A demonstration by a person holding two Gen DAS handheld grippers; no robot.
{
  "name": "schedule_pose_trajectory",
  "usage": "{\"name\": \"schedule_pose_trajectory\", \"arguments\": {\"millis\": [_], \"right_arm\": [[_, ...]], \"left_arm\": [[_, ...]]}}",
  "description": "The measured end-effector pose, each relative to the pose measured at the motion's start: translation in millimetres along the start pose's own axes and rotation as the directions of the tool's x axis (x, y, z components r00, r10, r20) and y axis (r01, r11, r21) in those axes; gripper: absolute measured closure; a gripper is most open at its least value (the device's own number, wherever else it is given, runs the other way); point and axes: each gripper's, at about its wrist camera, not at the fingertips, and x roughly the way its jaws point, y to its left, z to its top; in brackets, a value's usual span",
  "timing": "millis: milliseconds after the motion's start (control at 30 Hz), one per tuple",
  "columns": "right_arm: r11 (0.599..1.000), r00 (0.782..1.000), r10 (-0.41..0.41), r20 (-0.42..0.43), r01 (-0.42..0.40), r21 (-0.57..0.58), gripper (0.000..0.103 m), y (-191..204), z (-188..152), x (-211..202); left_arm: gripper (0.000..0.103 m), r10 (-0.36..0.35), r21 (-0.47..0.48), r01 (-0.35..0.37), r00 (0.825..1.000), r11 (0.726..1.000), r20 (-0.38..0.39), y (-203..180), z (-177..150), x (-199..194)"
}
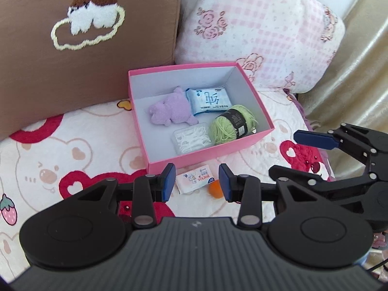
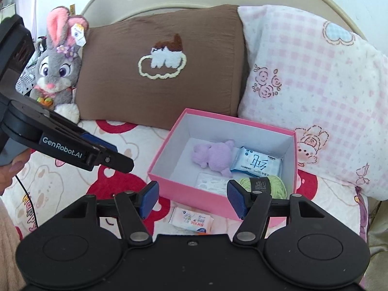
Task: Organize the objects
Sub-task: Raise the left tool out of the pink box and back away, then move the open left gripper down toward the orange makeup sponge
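Note:
A pink box lies open on the bed. Inside are a purple plush, a blue wipes packet, green yarn and a clear plastic case. In front of the box, on the sheet, lie a small tissue pack and an orange ball. My left gripper hovers open above these two, holding nothing. My right gripper is open and empty, to the right of the left one.
A brown pillow and a pink checked pillow lean behind the box. A grey rabbit plush sits at the far left by the headboard. A hand holds the left gripper. Golden fabric hangs past the bed's right edge.

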Motion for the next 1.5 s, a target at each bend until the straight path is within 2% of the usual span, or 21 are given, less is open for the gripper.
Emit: {"name": "schedule_pose_trajectory", "arguments": {"millis": [200,367,467,500,633,800,1167,1300,1500], "right_arm": [[1.000,1.000,-0.002,-0.015,0.002,-0.007,0.036,5.6,-12.0,-15.0],[1.000,0.999,0.011,-0.033,-0.012,-0.007,0.036,1.7,-28.0,-19.9],[0.999,0.999,0.026,-0.038,-0.026,-0.022,0.036,-1.1,-38.6,-21.6],[0.999,0.999,0.029,-0.040,-0.031,-0.028,0.036,-1.8,-41.9,-22.1],[0.997,0.997,0.053,-0.048,-0.056,-0.053,0.035,-2.4,-54.9,-21.7],[0.995,0.995,0.077,-0.065,-0.081,-0.064,0.032,-1.0,-69.0,-13.5],[0.995,0.994,0.062,-0.086,-0.068,-0.073,0.031,0.7,-96.0,15.0],[0.992,0.998,0.029,-0.061,-0.036,-0.125,0.024,3.4,-105.6,30.9],[0.978,0.998,-0.035,-0.056,0.023,-0.208,0.024,6.9,-117.6,63.5]], "left_arm": [[0.060,-0.027,0.070,0.027,1.000,0.997,-0.003,-20.1,-20.4,-9.9],[0.055,-0.067,0.043,0.069,0.997,0.997,-0.043,-20.0,-36.0,-5.2],[0.052,-0.150,-0.002,0.151,0.987,0.989,-0.056,-12.2,-43.8,-5.9],[0.051,-0.157,-0.009,0.156,0.986,0.988,-0.057,-10.7,-46.3,-6.8],[0.050,-0.112,-0.005,0.112,0.993,0.994,-0.024,-8.0,-53.6,-12.2],[0.050,-0.117,-0.031,0.116,0.993,0.993,-0.022,-4.1,-64.9,-5.9],[0.050,-0.150,-0.044,0.147,0.985,0.988,-0.090,-11.5,-88.2,42.8],[0.050,-0.132,-0.035,0.129,0.988,0.991,-0.083,-11.8,-90.8,59.5],[0.050,-0.148,-0.087,0.143,0.987,0.986,-0.056,-0.2,-94.5,85.2]]}}
